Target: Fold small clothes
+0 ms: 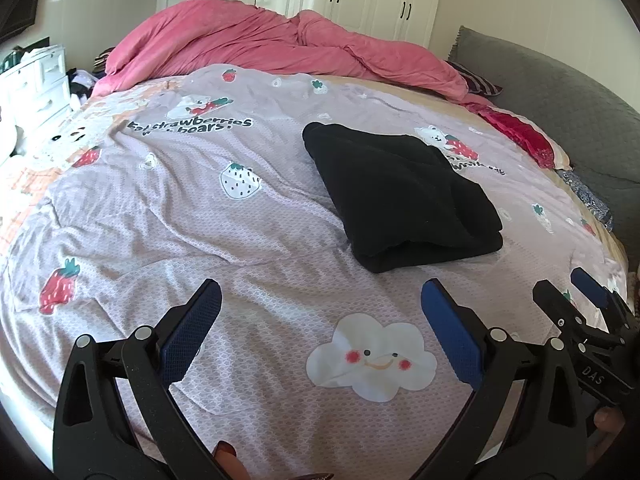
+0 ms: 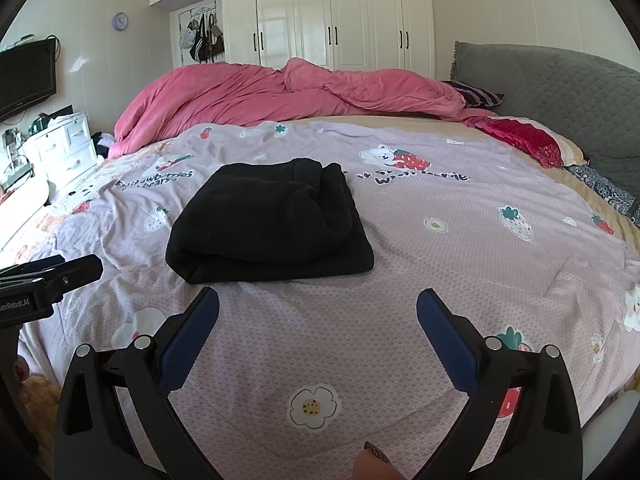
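A black garment (image 1: pixel 400 196) lies folded into a thick rectangle on the lilac strawberry-print bedspread (image 1: pixel 240 240). It also shows in the right wrist view (image 2: pixel 272 224), just beyond the fingertips. My left gripper (image 1: pixel 320 312) is open and empty, above the bedspread, near and to the left of the garment. My right gripper (image 2: pixel 318 316) is open and empty, just in front of the garment's near edge. The right gripper also shows at the right edge of the left wrist view (image 1: pixel 572 292); the left gripper shows at the left edge of the right wrist view (image 2: pixel 60 272).
A bunched pink duvet (image 2: pixel 288 92) lies across the far side of the bed. A grey padded headboard (image 2: pixel 560 92) and a red pillow (image 2: pixel 524 136) are at the right. White drawers (image 2: pixel 60 148) stand at the left, white wardrobes (image 2: pixel 332 16) behind.
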Demonstrator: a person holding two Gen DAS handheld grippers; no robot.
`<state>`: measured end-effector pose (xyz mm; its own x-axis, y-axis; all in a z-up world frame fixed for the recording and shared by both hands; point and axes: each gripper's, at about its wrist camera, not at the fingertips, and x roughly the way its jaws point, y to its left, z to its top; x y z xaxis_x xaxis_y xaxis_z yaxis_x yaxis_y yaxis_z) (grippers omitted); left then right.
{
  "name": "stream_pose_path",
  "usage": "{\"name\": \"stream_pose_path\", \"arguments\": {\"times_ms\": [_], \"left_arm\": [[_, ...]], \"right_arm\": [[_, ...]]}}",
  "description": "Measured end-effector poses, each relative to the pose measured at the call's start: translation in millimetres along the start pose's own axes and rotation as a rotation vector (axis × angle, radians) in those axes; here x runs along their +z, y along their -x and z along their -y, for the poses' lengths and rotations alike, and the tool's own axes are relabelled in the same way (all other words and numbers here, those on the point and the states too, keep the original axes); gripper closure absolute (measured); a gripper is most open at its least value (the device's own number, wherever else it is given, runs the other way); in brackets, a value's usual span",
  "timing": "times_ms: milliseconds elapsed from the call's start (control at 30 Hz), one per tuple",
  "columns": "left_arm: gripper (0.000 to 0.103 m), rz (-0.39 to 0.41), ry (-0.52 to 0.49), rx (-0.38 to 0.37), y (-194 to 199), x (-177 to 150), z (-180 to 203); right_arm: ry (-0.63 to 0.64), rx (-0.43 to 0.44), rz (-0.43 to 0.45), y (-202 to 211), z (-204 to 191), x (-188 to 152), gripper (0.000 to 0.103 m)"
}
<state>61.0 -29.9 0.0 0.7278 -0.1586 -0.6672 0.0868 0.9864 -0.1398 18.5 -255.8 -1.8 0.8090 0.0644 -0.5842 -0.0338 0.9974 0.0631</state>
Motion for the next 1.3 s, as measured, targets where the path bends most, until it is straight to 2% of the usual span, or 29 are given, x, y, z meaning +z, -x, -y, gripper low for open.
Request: {"name": "stream_pose_path", "arguments": {"times_ms": [433, 533, 667, 800, 867, 1000, 1067, 1100, 1200, 1233, 1300], "left_arm": [[0.009, -0.007, 0.001, 0.003, 0.0, -0.3, -2.1], [0.009, -0.006, 0.001, -0.007, 0.2, 0.0, -3.3], [0.009, -0.015, -0.030, -0.060, 2.7, -0.5, -0.4], [0.009, -0.030, -0.024, -0.103, 3.6, 0.0, -0.7], [0.009, -0.030, -0.004, -0.082, 5.1, 2.5, -8.0], [0.009, 0.004, 0.068, -0.018, 15.8, 15.0, -40.2], [0.009, 0.006, 0.124, 0.038, 20.3, 25.9, -70.9], [0.009, 0.007, 0.177, 0.076, 22.5, 32.8, -96.5], [0.009, 0.010, 0.303, 0.200, 26.3, 47.2, -176.2], [0.009, 0.004, 0.326, 0.268, 25.0, 51.5, -207.8], [0.009, -0.024, 0.351, 0.412, 17.4, 59.0, -262.9]], "right_arm": [[0.000, -0.007, -0.008, -1.2, 0.9, -1.3, 0.004], [-0.003, -0.028, -0.015, -1.8, 2.1, -2.5, 0.004], [-0.004, -0.084, -0.031, 1.0, 9.8, -5.4, 0.004], [-0.076, -0.229, -0.028, 17.1, 48.3, -14.2, 0.004], [-0.147, -0.320, -0.038, 25.8, 77.5, -21.8, 0.004], [-0.402, -0.596, -0.114, 54.2, 173.1, -53.9, 0.004], [-0.583, -0.775, -0.166, 78.8, 235.5, -82.5, 0.004], [-0.640, -0.832, -0.178, 89.2, 256.6, -93.4, 0.004], [-0.729, -1.077, -0.230, 128.9, 326.2, -130.3, 0.004], [-0.743, -1.130, -0.252, 137.5, 342.5, -138.6, 0.004], [-0.833, -1.183, -0.312, 155.9, 379.4, -161.2, 0.004]]}}
